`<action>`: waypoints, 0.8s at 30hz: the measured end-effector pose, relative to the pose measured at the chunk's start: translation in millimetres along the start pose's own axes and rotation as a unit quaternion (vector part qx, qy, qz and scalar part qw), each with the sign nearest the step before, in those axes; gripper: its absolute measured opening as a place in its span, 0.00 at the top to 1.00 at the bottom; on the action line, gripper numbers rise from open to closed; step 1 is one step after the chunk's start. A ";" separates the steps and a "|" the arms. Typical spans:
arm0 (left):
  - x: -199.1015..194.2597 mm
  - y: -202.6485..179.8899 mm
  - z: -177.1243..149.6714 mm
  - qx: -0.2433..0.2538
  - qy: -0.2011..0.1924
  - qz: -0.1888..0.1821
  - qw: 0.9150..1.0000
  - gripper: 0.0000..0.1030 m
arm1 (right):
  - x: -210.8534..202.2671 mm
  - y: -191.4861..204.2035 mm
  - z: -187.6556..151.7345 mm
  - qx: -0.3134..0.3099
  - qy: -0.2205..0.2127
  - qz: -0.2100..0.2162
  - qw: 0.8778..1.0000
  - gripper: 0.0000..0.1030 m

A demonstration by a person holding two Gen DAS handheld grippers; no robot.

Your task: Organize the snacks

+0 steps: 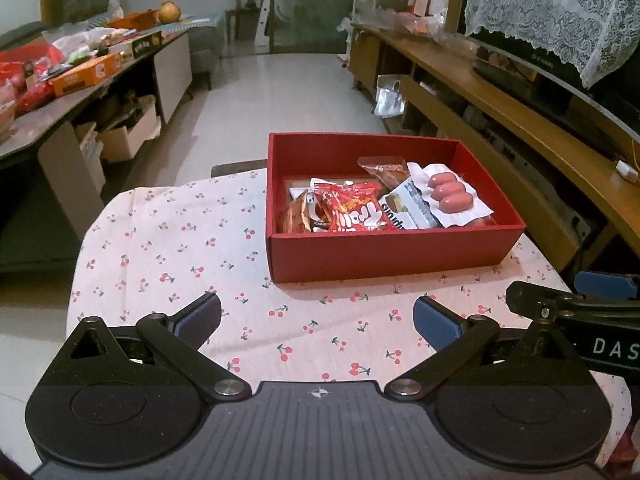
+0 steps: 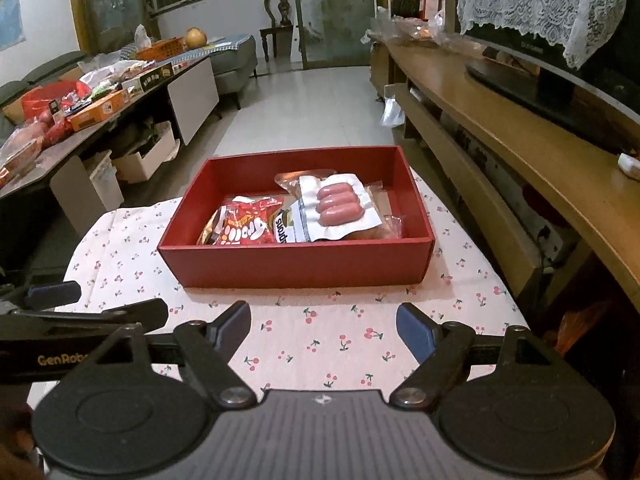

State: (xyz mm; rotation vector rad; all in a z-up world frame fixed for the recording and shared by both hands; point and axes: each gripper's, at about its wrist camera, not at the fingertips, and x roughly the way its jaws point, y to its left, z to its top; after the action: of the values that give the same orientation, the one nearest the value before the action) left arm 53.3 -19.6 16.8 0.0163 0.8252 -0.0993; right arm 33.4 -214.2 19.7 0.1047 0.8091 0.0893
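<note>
The left gripper (image 1: 318,320) is being held with its jaws spread wide, and nothing is being gripped between them; only cherry-print tablecloth (image 1: 168,248) is being seen in the gap. The right gripper (image 2: 323,330) is likewise being held wide apart, with nothing being pinched or touched by its blue pads (image 2: 414,334). Both are being kept on the near side of the red box (image 1: 384,248), clear of its front wall.

The red box is being shown standing open on the tablecloth, toward the right side of the table. Inside it, snacks are being piled at the near end: a red snack bag (image 1: 354,210) is lying left of centre, a brown wrapper (image 1: 298,216) is being glimpsed at its left edge, and a white-and-grey packet (image 1: 408,206) is being overlapped by a vacuum pack of three pink sausages (image 1: 450,194), which is lying on top at the right. A brown snack in clear wrap (image 1: 384,170) is being seen behind them. The far end of the box is being left bare.

Both grippers are being angled downward over the table's near edge, side by side and pointing toward the box. Part of the right gripper's frame is being caught at the right edge of the left wrist view, and the left gripper's frame is being caught at the left edge of the right wrist view.
</note>
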 end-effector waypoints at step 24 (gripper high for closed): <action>4.7 0.0 -1.1 0.000 0.011 0.011 1.000 0.00 | 3.3 -1.0 0.6 0.003 0.011 -0.001 1.000 0.14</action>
State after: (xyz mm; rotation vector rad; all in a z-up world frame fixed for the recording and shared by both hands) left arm 55.6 -20.0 12.6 0.0258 0.8473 -0.0784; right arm 36.1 -214.9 17.6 0.1081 0.8310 0.0867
